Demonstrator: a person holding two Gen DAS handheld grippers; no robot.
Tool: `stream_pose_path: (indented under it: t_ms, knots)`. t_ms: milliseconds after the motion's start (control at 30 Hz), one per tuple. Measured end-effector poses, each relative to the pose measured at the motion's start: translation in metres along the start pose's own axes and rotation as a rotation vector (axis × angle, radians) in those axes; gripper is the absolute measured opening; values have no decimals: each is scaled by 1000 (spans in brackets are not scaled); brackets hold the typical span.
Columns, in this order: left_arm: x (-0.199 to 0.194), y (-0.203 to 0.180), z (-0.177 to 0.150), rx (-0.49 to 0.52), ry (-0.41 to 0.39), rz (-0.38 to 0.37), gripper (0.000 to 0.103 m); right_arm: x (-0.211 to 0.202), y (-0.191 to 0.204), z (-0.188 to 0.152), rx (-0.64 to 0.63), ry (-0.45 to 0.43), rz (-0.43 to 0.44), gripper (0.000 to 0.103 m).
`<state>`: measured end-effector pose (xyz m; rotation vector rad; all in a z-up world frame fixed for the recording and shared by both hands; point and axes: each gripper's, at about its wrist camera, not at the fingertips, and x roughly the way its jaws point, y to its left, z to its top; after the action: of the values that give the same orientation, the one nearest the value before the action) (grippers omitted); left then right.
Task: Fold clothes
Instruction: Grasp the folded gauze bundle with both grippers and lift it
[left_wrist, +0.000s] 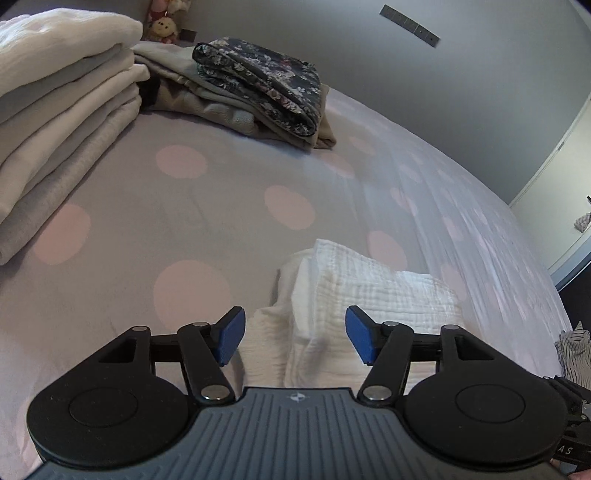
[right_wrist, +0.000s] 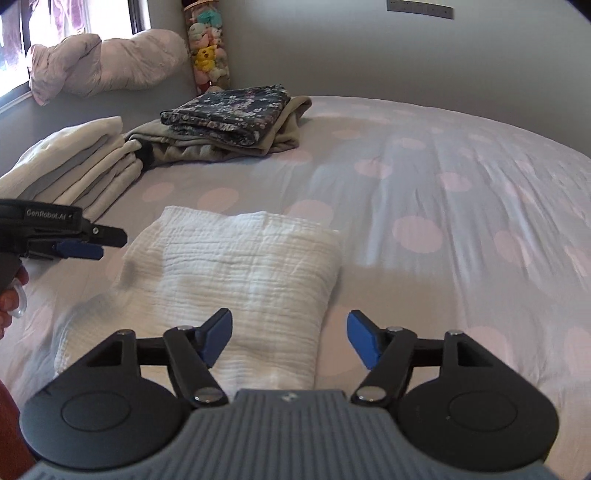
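A white crinkled garment (right_wrist: 236, 273) lies folded into a thick rectangle on the bed; it also shows in the left wrist view (left_wrist: 369, 295). My left gripper (left_wrist: 295, 338) is open and empty, just above the garment's left end; it also shows from the side in the right wrist view (right_wrist: 88, 245). My right gripper (right_wrist: 290, 341) is open and empty, over the garment's near right corner.
A stack of folded cream clothes (right_wrist: 70, 166) lies at the left, also in the left wrist view (left_wrist: 62, 122). A dark floral garment on a beige one (right_wrist: 229, 114) lies behind. The bedspread (right_wrist: 443, 206) is lilac with pink dots. A pillow (right_wrist: 110, 62) sits by the window.
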<state>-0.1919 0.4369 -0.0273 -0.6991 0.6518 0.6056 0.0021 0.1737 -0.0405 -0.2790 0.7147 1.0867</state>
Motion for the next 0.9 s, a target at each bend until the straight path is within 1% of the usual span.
stream_pose_path:
  t_ms: [133,233,267,300,333,400,567,700,733,767,800,833,900]
  knots:
    - [15,5,-3,-18,93,12,61,16,-18,-1,103,36,30,73]
    - [27,10,-10,-29,168,20,62,31,-26,-3,151,59,55,73]
    - [32,12,-12,-34,191,22,63,36,-28,-4,164,68,62,73]
    - [36,13,-14,-40,205,25,66,41,-31,-5,177,76,70,73]
    - [39,15,-15,-46,216,25,68,45,-33,-6,190,83,81,73]
    - [43,17,-17,-57,225,15,73,54,-38,-9,223,98,107,73]
    - [48,11,-23,-13,237,23,76,70,-50,-17,310,128,172,72]
    - [50,5,-26,21,245,27,75,75,-48,-20,309,127,189,73]
    - [49,4,-26,20,245,21,75,75,-46,-19,303,127,191,73]
    - [49,4,-26,19,245,14,71,75,-44,-19,297,126,193,70]
    - [49,3,-26,21,246,12,70,76,-44,-19,301,126,201,66]
    - [48,2,-26,31,247,15,69,76,-45,-20,315,128,213,64]
    - [48,-1,-27,47,248,20,61,77,-47,-22,343,131,237,56]
